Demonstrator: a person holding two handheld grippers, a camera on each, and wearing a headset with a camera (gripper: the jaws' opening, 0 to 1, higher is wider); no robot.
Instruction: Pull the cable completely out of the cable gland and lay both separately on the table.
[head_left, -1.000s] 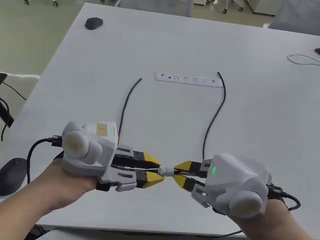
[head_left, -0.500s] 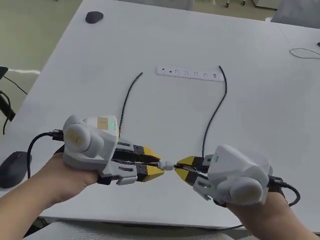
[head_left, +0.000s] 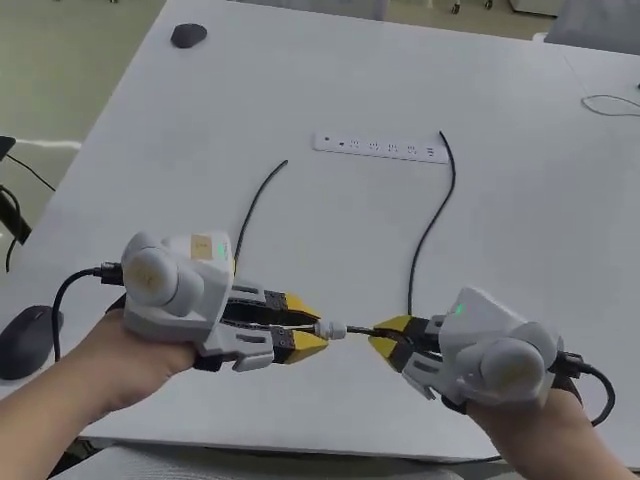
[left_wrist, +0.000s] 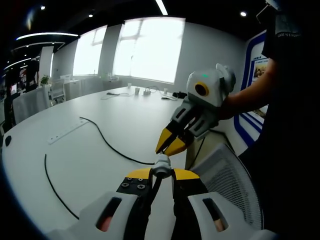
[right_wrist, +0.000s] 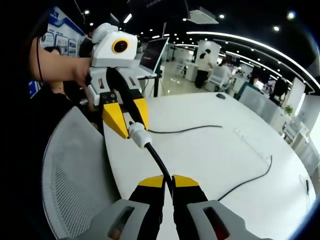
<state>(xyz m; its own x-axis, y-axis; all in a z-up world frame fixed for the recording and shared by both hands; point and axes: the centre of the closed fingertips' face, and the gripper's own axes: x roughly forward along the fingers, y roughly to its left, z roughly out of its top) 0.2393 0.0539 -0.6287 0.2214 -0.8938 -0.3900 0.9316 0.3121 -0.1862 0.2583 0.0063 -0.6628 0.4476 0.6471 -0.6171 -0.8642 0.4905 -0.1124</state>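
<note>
White cable gland within closed left gripper jaws; black cable likewise within right gripper's; its end hidden.

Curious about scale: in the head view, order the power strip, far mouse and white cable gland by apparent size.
Largest: power strip.
Then far mouse and cable gland, which look about alike; the mouse lies farther off, so I won't rank them.

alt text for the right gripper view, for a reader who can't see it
The right gripper, jaws shut on a black cable, faces the left gripper, which grips the white cable gland that the cable runs into. A white table lies behind them.
</note>
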